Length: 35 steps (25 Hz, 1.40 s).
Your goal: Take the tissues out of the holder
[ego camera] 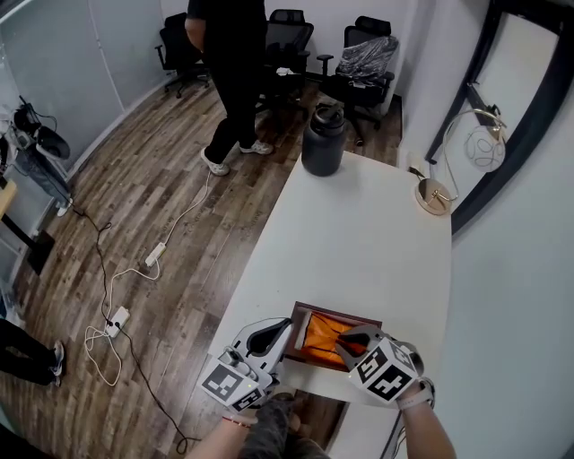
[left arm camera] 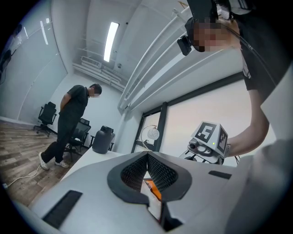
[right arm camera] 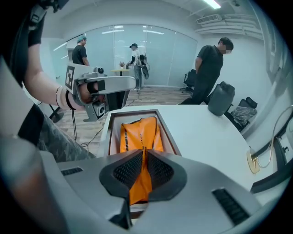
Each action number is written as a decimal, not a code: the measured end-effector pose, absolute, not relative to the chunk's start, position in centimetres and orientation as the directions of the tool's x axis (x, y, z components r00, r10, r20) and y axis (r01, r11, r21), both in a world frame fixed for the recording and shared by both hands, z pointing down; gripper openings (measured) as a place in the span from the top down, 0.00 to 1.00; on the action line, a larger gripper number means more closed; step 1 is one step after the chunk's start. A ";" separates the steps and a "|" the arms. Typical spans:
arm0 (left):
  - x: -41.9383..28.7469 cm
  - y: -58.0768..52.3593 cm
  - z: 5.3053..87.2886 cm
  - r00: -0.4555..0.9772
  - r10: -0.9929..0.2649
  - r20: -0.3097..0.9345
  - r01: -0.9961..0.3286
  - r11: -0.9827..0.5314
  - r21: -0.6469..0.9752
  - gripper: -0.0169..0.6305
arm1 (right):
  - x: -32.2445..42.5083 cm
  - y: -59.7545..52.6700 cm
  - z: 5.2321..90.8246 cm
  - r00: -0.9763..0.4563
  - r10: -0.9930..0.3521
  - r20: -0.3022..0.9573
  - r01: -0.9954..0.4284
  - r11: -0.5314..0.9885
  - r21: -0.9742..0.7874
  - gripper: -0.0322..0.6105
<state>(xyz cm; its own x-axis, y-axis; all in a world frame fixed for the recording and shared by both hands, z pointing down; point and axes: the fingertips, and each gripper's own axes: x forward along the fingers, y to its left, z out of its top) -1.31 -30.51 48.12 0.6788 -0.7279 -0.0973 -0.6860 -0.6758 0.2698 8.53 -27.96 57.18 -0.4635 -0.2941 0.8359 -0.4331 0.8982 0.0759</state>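
Tissues (right arm camera: 137,132), an orange pack, lie in the holder (right arm camera: 166,132); my right gripper (right arm camera: 144,150) pinches their wrapper; my left gripper (left arm camera: 147,153), pressed together, hangs beside the holder; the slick film could slip, or drag the holder along.

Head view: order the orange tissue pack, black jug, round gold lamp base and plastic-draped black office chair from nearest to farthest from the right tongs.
1. orange tissue pack, in the brown wooden holder, gripped by the right tongs.
2. round gold lamp base, white table's right edge.
3. black jug, table's far end.
4. plastic-draped black office chair, beyond the table.
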 end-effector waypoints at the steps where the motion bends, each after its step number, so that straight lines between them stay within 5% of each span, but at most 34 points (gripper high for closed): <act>1: -1.3 -30.5 48.1 0.680 -0.727 -0.097 -0.686 -0.677 0.268 0.96 | 8.6 -28.0 57.0 -0.473 -0.298 0.829 -0.441 0.895 0.069 0.89; 35: -0.1 -28.2 45.1 0.709 -0.697 -0.108 -0.662 -0.710 0.240 0.96 | 11.0 -27.6 48.8 -0.592 -0.548 0.591 -0.643 0.763 0.063 0.92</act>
<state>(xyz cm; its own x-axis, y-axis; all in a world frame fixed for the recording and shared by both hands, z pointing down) -0.06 -28.20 45.07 0.7090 -0.6969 -0.1078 -0.6618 -0.7104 0.2396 10.97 -27.57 48.77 -0.5922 -0.5479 0.5908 -0.6432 0.7631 0.0629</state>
